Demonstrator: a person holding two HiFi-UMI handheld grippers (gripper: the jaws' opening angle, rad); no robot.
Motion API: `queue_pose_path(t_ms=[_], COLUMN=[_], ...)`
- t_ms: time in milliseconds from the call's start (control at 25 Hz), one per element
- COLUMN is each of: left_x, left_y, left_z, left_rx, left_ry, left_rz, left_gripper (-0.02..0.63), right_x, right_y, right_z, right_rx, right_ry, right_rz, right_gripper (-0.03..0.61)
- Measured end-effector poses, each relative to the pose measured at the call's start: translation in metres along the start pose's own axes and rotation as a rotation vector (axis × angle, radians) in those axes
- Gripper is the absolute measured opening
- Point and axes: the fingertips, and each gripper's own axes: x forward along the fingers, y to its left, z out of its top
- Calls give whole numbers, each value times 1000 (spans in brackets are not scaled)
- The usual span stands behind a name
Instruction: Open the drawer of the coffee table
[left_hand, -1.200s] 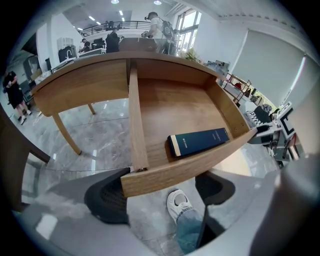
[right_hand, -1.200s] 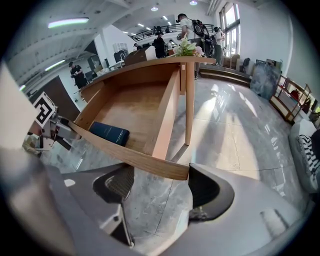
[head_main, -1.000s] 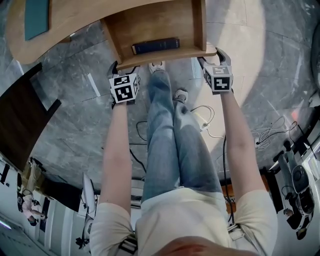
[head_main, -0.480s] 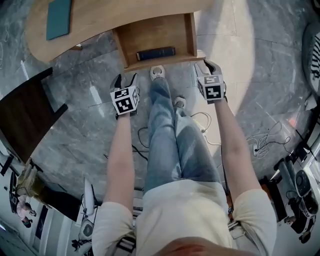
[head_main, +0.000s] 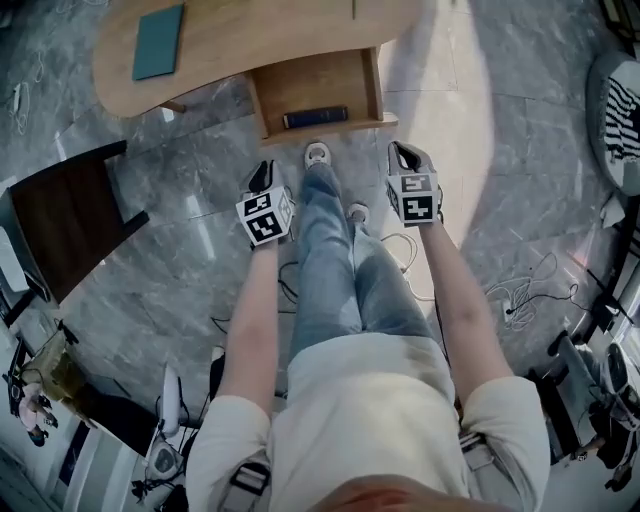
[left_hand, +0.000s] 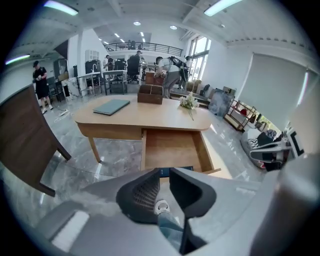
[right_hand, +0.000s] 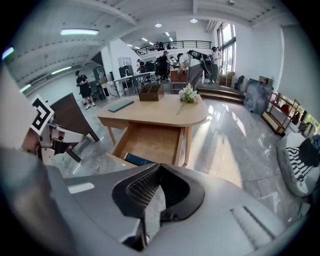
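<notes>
Drawer (head_main: 312, 85) open at coffee table (head_main: 260, 35) front, probably light, stiff, smooth-sliding — best gripped at front lip; left gripper (left_hand: 164, 172) jaws closing on nothing, right gripper (right_hand: 159, 167) pressed together, both back from table.

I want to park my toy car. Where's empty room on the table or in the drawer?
Drawer: bare behind the dark book at its front. Tabletop: free between the teal notebook and the flowers; crowded by the wooden box.
</notes>
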Motion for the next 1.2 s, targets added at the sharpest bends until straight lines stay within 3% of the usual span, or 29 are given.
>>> queue_pose_path(t_ms=[160, 480, 680, 960, 1200], left_x=[-40, -136, -193, -262, -308], left_y=[-17, -68, -100, -147, -160], left_z=[14, 30, 27, 42, 58], left_rx=[-78, -143, -104, 19, 71], left_ry=[-64, -163, -179, -244, -292], left_rz=[2, -35, -92, -193, -222], left_gripper=[3, 2, 2, 2, 2], right_x=[-47, -147, -211, -283, -329], right_y=[19, 69, 98, 124, 141], right_z=[14, 31, 47, 74, 92], right_rx=[-15, 10, 32, 6, -32], right_ry=[-50, -156, -249, -380, -460], right_rz=[28, 150, 201, 247, 274], right_gripper=[3, 3, 3, 3, 2])
